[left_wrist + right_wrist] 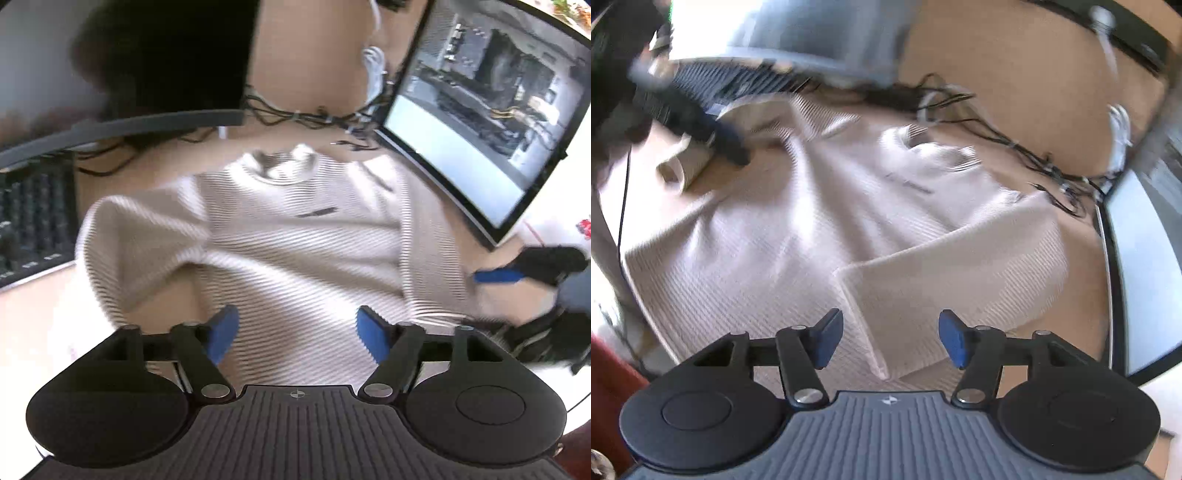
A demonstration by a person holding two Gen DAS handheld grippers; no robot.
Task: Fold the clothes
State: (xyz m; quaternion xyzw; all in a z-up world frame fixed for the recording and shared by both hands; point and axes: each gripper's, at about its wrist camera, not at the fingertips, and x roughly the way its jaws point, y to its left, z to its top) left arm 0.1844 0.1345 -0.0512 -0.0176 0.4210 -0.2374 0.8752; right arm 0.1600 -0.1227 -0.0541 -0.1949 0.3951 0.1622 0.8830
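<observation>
A beige ribbed sweater [295, 236] lies front up on the tan table, collar [286, 164] toward the far side. My left gripper [297, 334] hovers open over its lower body, nothing between the blue pads. In the right wrist view one sleeve [960, 273] lies folded across the sweater [757, 251]. My right gripper [892, 338] stands open just above that sleeve's edge. The left gripper [733, 149] shows blurred at the upper left, next to the other sleeve's cuff [677, 168]. A blue finger [495, 275] of the right gripper reaches the sweater's right side.
A monitor [480, 122] stands close at the right of the sweater. A dark keyboard [33, 218] sits at the left. Tangled black cables [1015, 144] run along the table's far side. A second screen's base [122, 127] is behind the collar.
</observation>
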